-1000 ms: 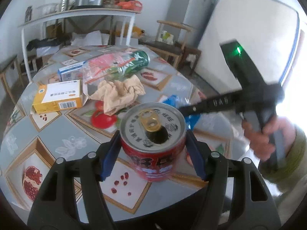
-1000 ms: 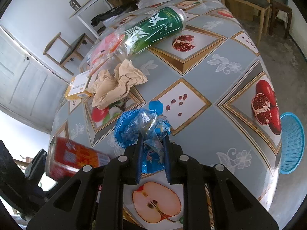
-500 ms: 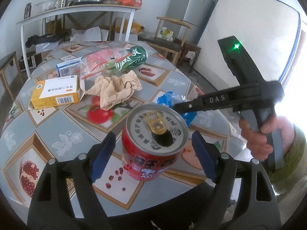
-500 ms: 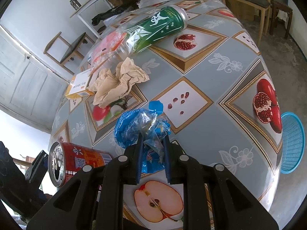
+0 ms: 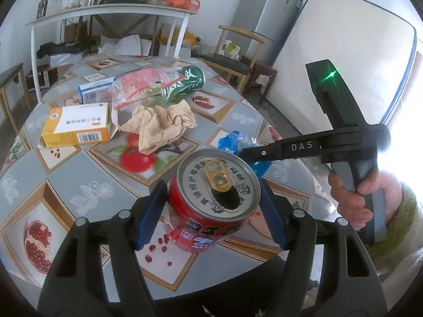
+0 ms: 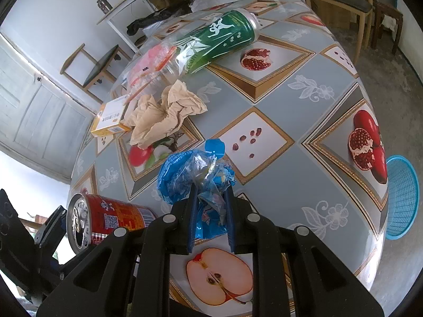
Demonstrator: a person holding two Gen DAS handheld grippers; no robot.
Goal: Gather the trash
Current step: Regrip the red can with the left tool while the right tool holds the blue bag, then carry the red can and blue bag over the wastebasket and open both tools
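Observation:
My left gripper (image 5: 212, 206) is shut on a red drink can (image 5: 211, 203) with a silver top and gold tab, held tilted above the table's near edge; the can also shows in the right wrist view (image 6: 105, 219). My right gripper (image 6: 210, 211) is shut on a crumpled blue plastic wrapper (image 6: 193, 177), which lies on the table; the wrapper also shows in the left wrist view (image 5: 235, 142). Further back lie crumpled beige paper (image 6: 164, 113), a green can (image 6: 219, 39) in a clear bag, and an orange box (image 5: 76, 125).
The round table (image 6: 312, 158) has a grey fruit-print cloth. A blue basket (image 6: 401, 195) stands on the floor to the right of the table. A blue-white box (image 5: 93, 92) lies at the back. Chairs, a shelf table and a fridge stand beyond.
My left gripper opened around the can half a second ago and has closed on it again, with the can now tilted more. My right gripper stays shut on the wrapper.

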